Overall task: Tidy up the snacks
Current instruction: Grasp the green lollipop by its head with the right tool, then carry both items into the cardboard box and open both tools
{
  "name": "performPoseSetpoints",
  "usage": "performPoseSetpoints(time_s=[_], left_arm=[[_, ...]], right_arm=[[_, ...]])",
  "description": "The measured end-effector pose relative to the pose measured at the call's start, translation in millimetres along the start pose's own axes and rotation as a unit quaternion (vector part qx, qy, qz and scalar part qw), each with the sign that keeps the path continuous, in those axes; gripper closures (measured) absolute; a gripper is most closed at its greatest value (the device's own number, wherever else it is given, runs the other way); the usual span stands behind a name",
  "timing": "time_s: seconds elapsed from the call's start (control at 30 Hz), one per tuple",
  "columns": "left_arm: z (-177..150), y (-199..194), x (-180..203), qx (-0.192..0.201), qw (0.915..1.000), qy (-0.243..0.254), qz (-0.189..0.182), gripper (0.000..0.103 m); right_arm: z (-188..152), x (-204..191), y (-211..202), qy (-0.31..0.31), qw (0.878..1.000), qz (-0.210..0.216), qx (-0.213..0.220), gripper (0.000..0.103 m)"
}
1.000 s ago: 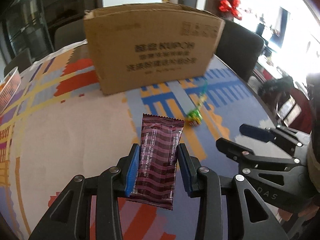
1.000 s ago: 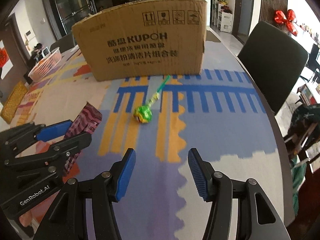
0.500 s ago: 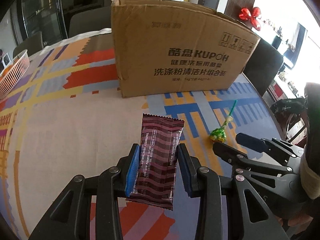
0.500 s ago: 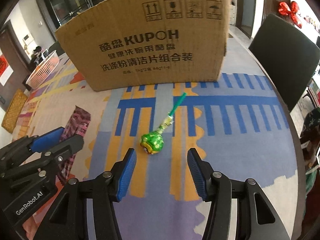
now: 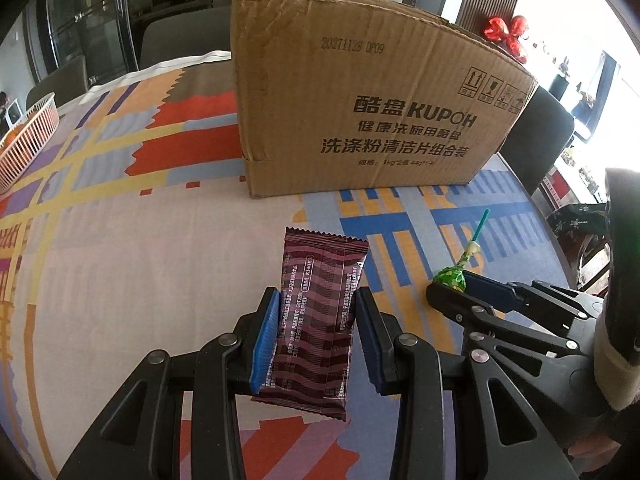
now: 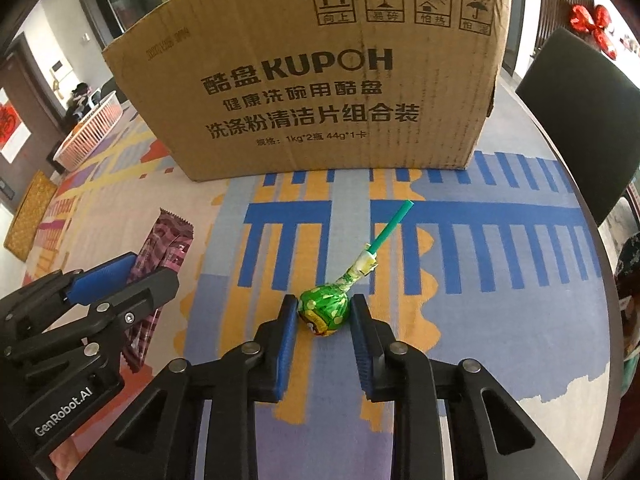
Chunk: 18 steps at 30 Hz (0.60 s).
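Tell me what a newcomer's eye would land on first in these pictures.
The big cardboard box with bold black print stands at the far side of the brightly patterned tablecloth and fills much of both views. In front of it, the right gripper is closing around the green lollipop, whose teal stick points toward the box. Beside it, the left gripper holds a dark maroon snack packet above the cloth.

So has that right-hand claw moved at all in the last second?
Yes. The right gripper came forward toward the cardboard box, reaching the green lollipop; its jaws are closing around it.
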State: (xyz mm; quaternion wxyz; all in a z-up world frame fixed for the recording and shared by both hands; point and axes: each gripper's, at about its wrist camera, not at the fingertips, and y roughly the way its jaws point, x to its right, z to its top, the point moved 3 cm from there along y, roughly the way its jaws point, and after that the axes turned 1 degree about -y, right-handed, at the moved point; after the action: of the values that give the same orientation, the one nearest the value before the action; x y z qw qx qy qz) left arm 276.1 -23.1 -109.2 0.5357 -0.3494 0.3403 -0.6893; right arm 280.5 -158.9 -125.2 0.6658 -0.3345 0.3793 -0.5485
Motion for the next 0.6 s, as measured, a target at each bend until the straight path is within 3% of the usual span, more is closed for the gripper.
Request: performPoseSetpoints(time_s=[0.27, 0.6], left_arm=[[0.9, -14.9, 4.1, 0.018, 0.9998, 0.002, -0.005, 0.065], [15.9, -49.8, 16.6, 0.058, 0.9981, 0.010, -0.018, 0.065]], right_arm=[[-6.1, -1.4, -10.7, -0.004, 1.000, 0.001, 0.015, 0.076], [2.6, 1.2, -53.6, -0.005, 0.998, 0.001, 0.063, 0.076]])
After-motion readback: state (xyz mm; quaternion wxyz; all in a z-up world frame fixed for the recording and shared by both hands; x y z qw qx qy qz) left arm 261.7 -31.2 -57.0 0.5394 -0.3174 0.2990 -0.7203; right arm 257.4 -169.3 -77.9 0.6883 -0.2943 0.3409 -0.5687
